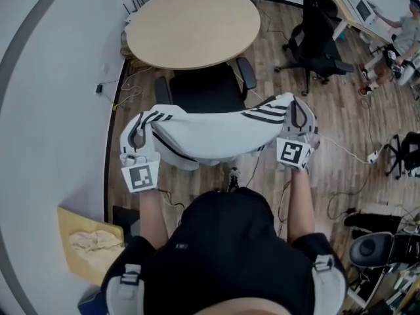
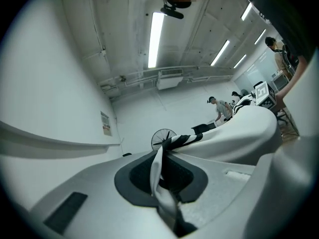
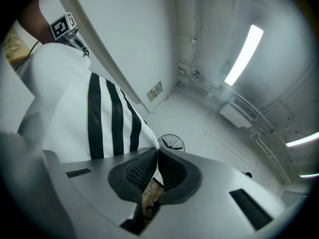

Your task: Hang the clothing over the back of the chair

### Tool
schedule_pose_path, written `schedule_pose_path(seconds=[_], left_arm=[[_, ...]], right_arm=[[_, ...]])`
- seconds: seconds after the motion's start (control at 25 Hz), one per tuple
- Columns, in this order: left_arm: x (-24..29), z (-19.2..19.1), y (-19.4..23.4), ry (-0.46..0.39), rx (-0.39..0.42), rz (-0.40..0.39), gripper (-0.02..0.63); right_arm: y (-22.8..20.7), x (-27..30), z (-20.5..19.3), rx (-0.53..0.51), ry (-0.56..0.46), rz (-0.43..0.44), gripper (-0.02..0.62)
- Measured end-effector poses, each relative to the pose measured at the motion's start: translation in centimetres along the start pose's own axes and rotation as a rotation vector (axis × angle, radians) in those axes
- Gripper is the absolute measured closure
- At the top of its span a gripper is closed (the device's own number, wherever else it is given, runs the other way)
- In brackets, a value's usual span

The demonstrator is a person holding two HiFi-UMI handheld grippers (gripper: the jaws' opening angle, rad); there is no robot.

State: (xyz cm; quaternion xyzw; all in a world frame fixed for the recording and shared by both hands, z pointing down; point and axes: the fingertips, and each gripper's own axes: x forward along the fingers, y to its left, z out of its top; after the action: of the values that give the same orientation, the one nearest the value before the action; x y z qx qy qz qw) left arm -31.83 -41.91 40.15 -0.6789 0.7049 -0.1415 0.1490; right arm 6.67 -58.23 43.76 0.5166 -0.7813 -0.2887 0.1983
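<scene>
Left gripper view: left gripper (image 2: 162,176) pinched on a striped edge of the clothing (image 2: 234,133).
Right gripper view: right gripper (image 3: 149,180) clamped on the other striped end (black bands on white).
Clothing: stretched between both grippers, at 12 o'clock from the person, overlapping the near edge of the chair (image 1: 207,92).
Beyond: round table (image 1: 193,25), further toward 12 o'clock.

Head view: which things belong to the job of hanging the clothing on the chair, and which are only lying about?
For the job: striped white garment; left gripper and right gripper, both shut on it; black office chair just beyond it.
Lying about: round table; second office chair; cardboard box; floor cables.
</scene>
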Motion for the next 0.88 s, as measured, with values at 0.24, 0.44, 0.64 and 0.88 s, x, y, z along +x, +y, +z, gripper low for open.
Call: schedule_pose_path(seconds=[0.24, 0.44, 0.64, 0.88], left_arm=[[0.6, -0.7, 0.6, 0.036, 0.000, 0.021, 0.595], [1.5, -0.6, 0.7, 0.038, -0.013, 0.037, 0.595], [1.8, -0.8, 0.2, 0.044, -0.009, 0.050, 0.595], [1.8, -2.0, -0.3, 0.080, -0.012, 0.048, 0.595]], right_arm=[[0.6, 1.9, 0.3, -0.008, -0.011, 0.031, 0.592], [0.4, 3.1, 0.1, -0.011, -0.018, 0.052, 0.591], [0.3, 3.5, -0.6, -0.014, -0.028, 0.066, 0.592], [1.3, 3.8, -2.0, -0.009, -0.012, 0.098, 0.592]])
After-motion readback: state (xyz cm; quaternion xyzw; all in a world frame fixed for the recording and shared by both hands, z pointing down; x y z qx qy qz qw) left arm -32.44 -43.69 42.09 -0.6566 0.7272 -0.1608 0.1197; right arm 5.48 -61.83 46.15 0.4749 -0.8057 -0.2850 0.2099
